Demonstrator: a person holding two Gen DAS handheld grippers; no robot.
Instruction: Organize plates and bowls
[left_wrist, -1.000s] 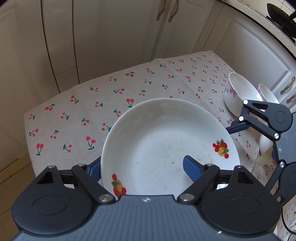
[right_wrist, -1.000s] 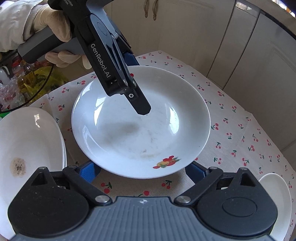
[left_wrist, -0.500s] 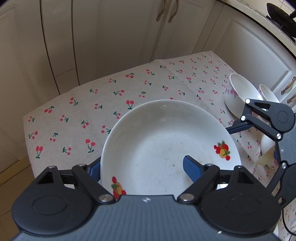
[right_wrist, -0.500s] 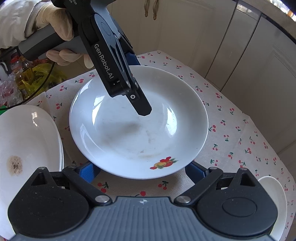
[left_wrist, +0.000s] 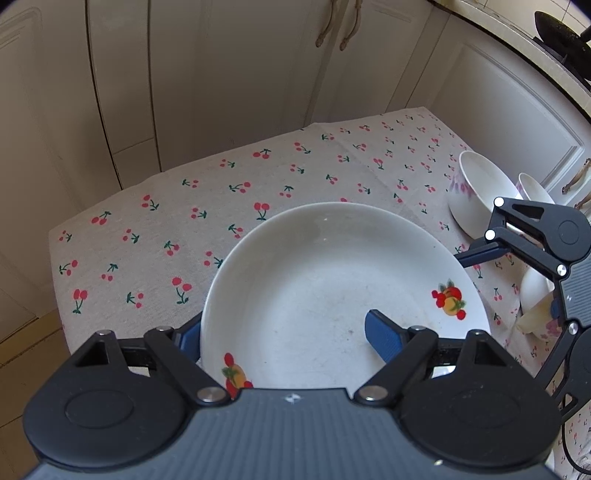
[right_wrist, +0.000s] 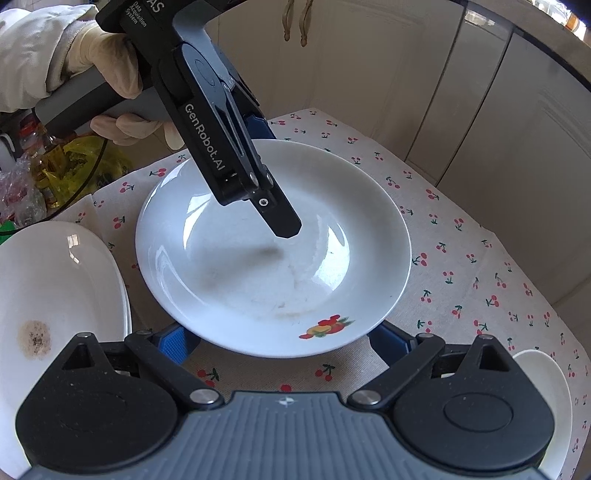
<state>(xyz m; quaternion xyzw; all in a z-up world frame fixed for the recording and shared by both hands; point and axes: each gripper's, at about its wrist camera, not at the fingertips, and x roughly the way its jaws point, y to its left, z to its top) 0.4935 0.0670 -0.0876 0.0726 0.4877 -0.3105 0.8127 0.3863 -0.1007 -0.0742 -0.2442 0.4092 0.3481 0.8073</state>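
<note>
A white deep plate (left_wrist: 332, 280) with fruit prints sits on the cherry-print tablecloth (left_wrist: 221, 192). My left gripper (left_wrist: 284, 325) straddles its near rim in the left wrist view, with one blue pad (left_wrist: 384, 338) inside the plate and the other outside behind the rim. Its jaws are closing with the rim between them. From the right wrist view the inner finger (right_wrist: 284, 221) hangs just above the plate's floor (right_wrist: 258, 280). My right gripper (right_wrist: 282, 341) is open, its fingertips tucked under the opposite rim.
A stained white plate (right_wrist: 55, 295) lies left of the right gripper, and a small white dish (right_wrist: 546, 387) lies to its right. Two bowls (left_wrist: 480, 192) stand at the table's far right. A gloved hand (right_wrist: 110, 66) holds the left gripper. Cabinets ring the table; bottles and bags (right_wrist: 55, 166) sit beyond it.
</note>
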